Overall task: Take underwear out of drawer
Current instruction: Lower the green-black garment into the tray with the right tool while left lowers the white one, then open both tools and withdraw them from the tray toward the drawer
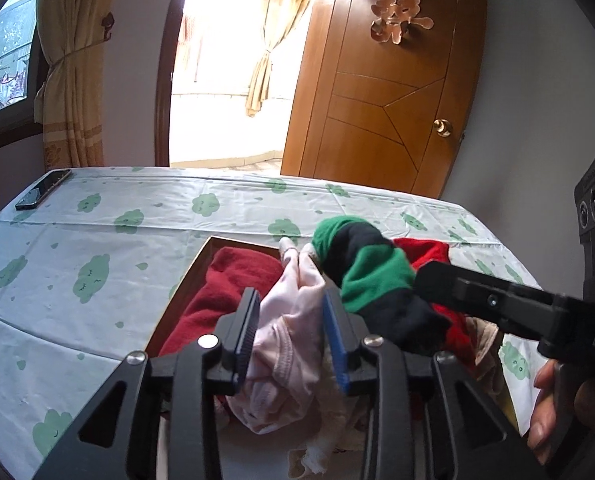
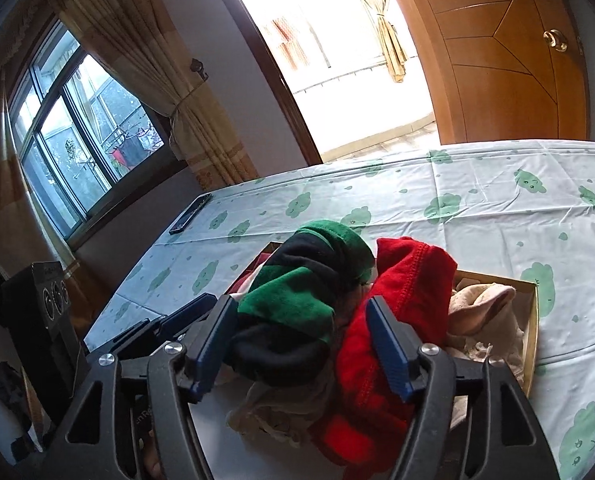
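A shallow wooden drawer [image 1: 185,276] [image 2: 533,320] full of underwear rests on a bed sheet printed with green clouds. My left gripper [image 1: 289,296] is open over its near end, and a pale pink garment [image 1: 285,344] lies loosely bunched between the blue pads. To the right, my right gripper [image 2: 301,300] stands wide open around a green-and-black striped garment [image 2: 297,300] [image 1: 369,276] and a red one [image 2: 381,344]. A dark red garment [image 1: 221,292] fills the drawer's left side, and beige pieces [image 2: 481,312] lie at its right.
A black phone [image 1: 43,189] [image 2: 190,213] lies at the sheet's far left edge. Behind the bed are a wooden door [image 1: 377,100], a bright doorway and a curtained window. A person's hand [image 1: 545,408] grips the right tool.
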Motion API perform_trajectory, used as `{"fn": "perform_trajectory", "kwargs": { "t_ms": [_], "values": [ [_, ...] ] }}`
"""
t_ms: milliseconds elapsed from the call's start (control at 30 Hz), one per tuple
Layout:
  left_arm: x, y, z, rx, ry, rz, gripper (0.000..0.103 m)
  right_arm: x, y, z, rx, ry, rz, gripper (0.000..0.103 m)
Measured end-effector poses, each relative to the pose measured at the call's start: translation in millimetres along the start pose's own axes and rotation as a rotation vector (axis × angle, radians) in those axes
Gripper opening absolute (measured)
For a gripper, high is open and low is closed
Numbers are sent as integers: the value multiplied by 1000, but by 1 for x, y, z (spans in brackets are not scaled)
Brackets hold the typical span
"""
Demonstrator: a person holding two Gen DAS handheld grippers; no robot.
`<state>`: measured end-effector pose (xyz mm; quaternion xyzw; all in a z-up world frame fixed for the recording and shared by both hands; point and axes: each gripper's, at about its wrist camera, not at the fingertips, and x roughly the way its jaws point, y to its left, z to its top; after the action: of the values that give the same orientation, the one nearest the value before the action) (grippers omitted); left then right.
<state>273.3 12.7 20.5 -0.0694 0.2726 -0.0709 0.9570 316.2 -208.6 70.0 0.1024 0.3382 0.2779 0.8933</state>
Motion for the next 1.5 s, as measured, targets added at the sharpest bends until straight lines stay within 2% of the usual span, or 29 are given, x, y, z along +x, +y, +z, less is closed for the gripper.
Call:
{"fn": "perform_trajectory", "kwargs": {
  "t_ms": [67,367,567,733,833,933,1200,1500],
  "values": [
    [-11,-3,0,30,-37,9,40,-8,0,-3,6,-22,14,74],
    [-46,-20,-9,108,-128,-11,55,-42,6,-20,37,-71,89,76],
    [-60,-28,-20,137,-142,-24,55,-57,18,-33,-26,-86,96,77],
    [-75,-20,-31,112,-147,-38,55,-73,27,-52,-85,-90,103,77],
    [-92,-14,-43,103,-160,-47,55,-86,30,-68,-102,-91,119,78],
    [-112,-11,-57,118,-181,-55,59,-100,35,-88,-138,-86,134,81],
    [-167,-4,-104,180,-246,-41,68,-127,46,-156,-287,-47,103,82],
    [-178,4,-153,203,-209,-3,71,-128,44,-206,-316,0,74,83]
  ]
}}
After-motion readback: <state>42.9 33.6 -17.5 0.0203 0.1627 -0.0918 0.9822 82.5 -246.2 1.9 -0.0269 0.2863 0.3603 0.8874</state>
